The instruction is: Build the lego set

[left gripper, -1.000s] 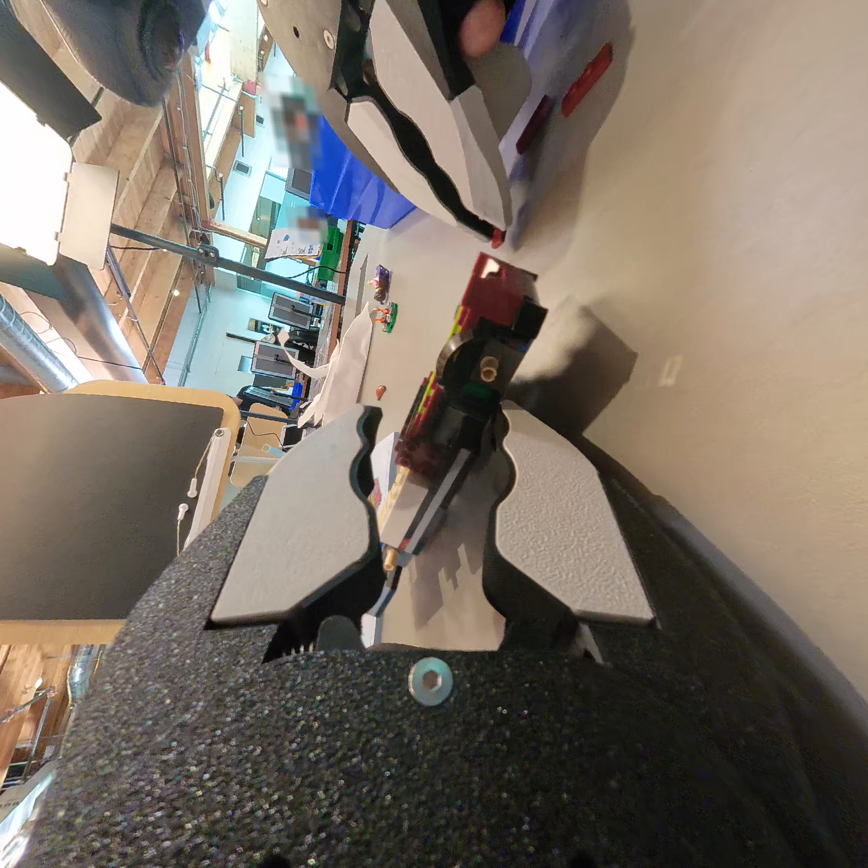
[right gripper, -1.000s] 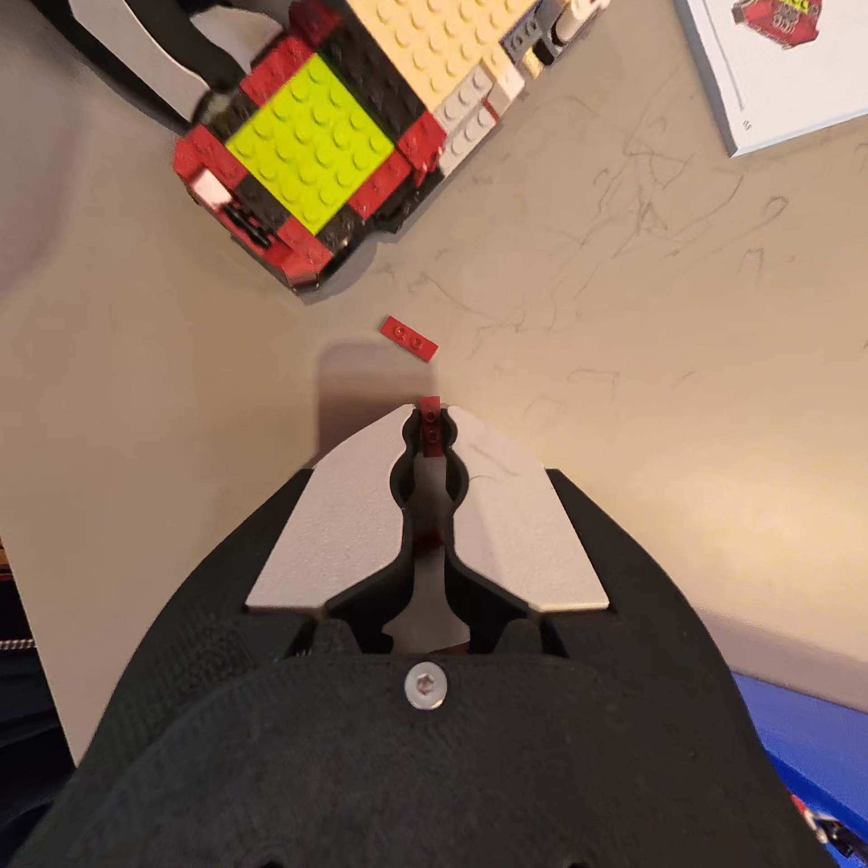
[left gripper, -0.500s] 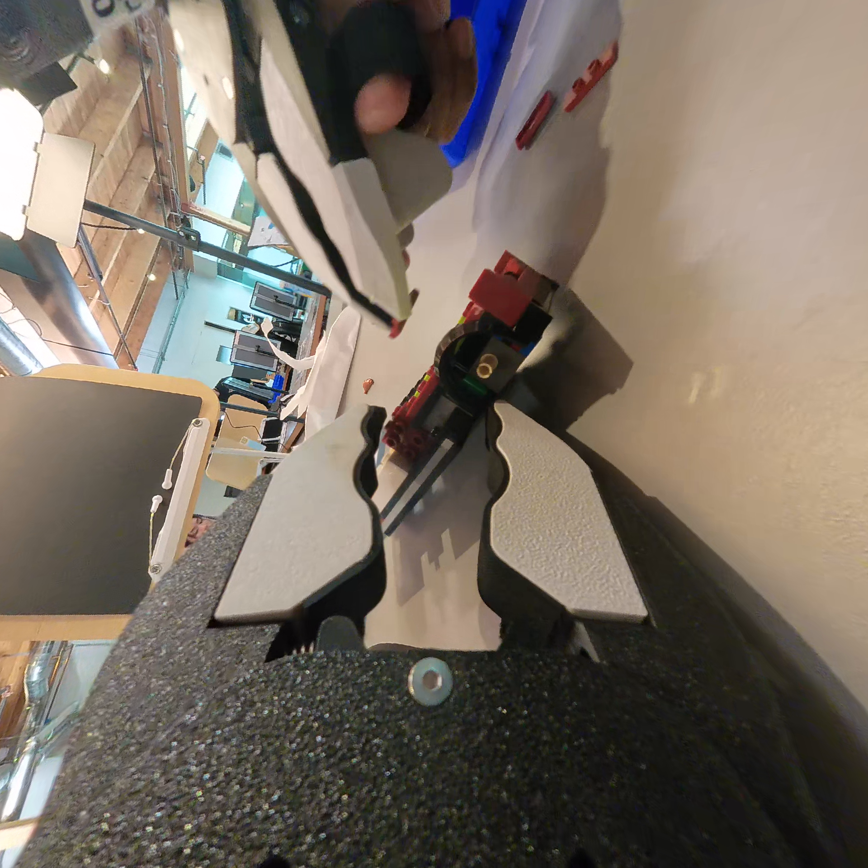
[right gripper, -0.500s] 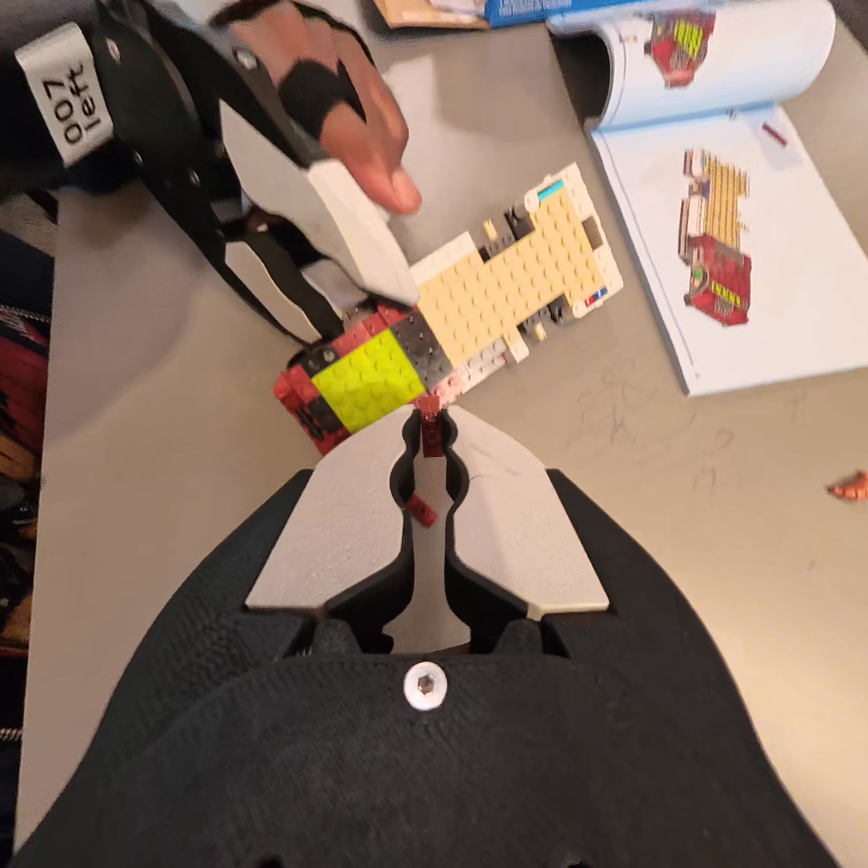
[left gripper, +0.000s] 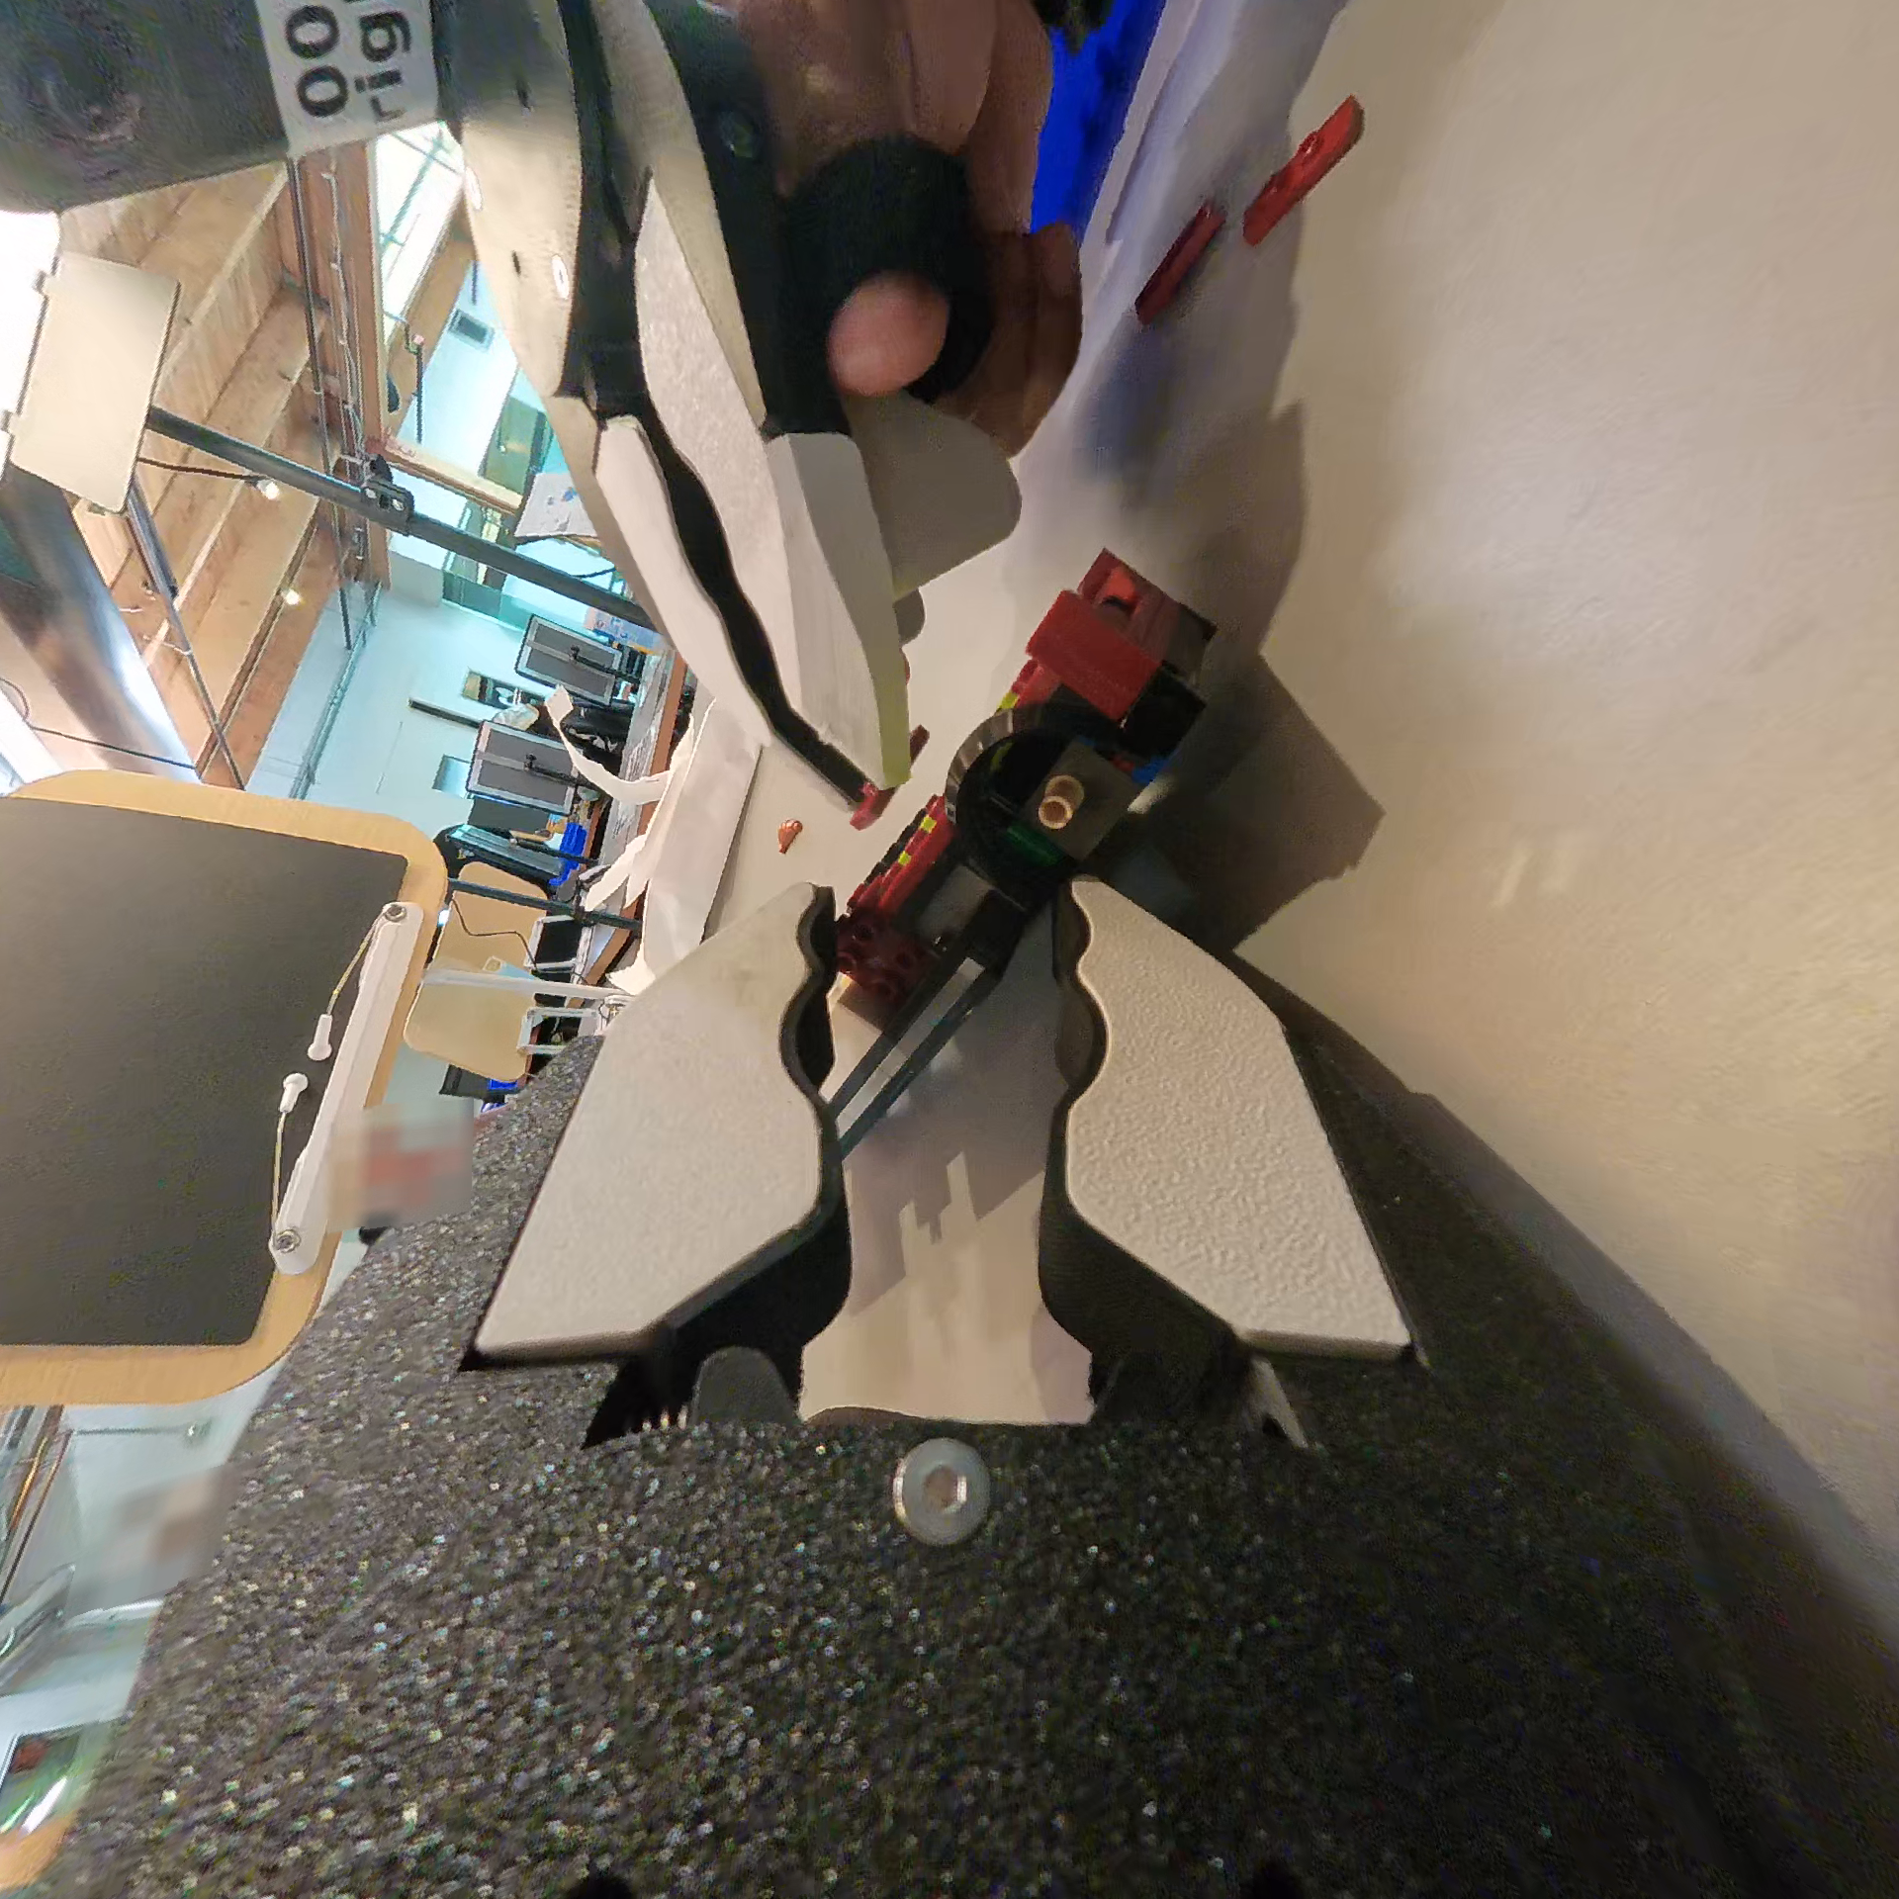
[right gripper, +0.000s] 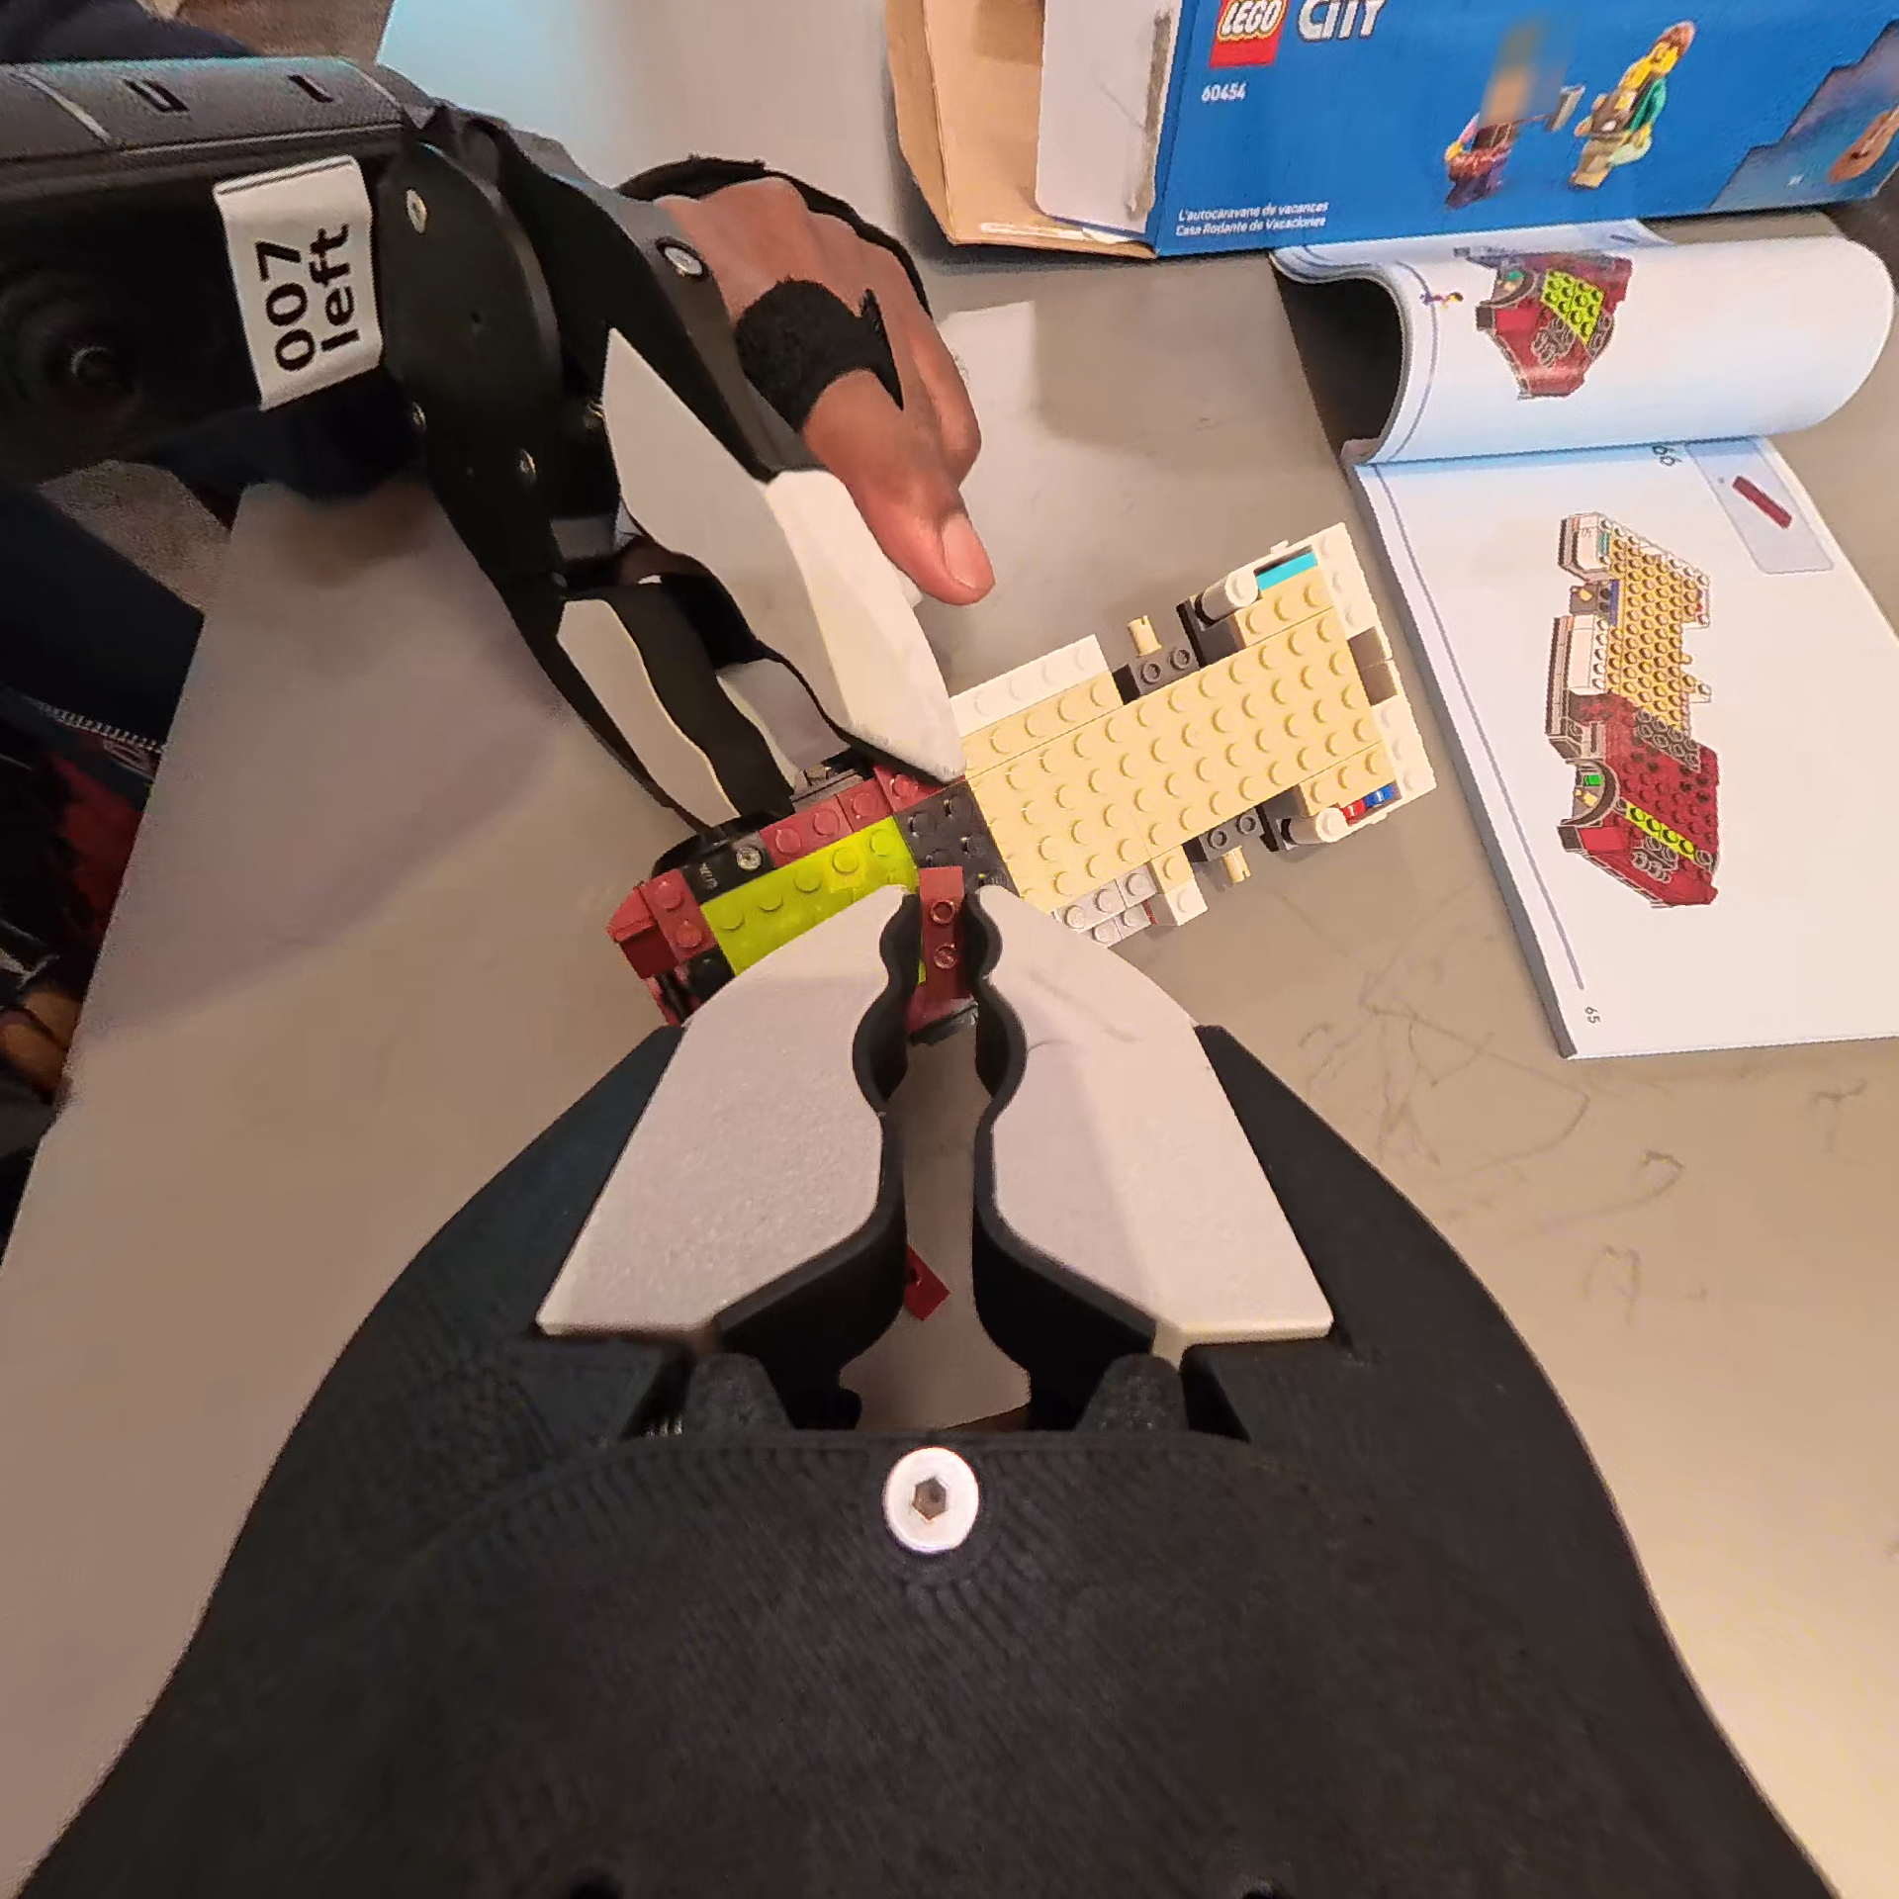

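Studded brick model (right gripper: 1079,781), glossy red plate (right gripper: 943,915)

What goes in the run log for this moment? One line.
right tool: shut on dark red plate, over brick model | left tool: straddling model's red end, grip unclear

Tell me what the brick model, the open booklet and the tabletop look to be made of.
Brick model: hard moulded plastic, slightly glossy, to judge by its even studs and crisp edges.
Booklet: thin paper, smooth and probably coated; one page curls into a roll.
Tabletop: a smooth, matte grey-beige sheet, perhaps laminate; the fine scratch lines suggest a hard surface, but the material stays uncertain.
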Motion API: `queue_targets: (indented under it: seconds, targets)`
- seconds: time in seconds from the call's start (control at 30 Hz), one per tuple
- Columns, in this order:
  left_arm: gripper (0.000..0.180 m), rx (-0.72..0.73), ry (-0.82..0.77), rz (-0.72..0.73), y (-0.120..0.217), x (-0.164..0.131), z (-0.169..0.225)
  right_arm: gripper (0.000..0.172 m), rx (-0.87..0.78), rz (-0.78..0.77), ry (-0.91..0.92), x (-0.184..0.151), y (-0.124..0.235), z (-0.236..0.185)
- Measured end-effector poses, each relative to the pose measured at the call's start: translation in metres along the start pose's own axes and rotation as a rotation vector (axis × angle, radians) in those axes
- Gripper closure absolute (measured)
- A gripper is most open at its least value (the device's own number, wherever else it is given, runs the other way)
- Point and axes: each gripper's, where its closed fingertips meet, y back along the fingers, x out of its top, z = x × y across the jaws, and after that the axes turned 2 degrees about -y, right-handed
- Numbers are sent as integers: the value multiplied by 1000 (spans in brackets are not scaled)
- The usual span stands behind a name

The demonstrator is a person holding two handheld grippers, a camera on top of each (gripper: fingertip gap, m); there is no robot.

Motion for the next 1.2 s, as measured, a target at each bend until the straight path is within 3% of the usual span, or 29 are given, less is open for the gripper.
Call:
queue_targets:
  seconds: [0.83, 1.2]
  targets:
    - [138, 9, 5, 10, 6, -9, -4, 163, 30, 2, 22, -7, -10, -1]
    - [123, 30, -82, -52, 5, -14, -8, 163, 14, 9, 53, -4, -15, -3]
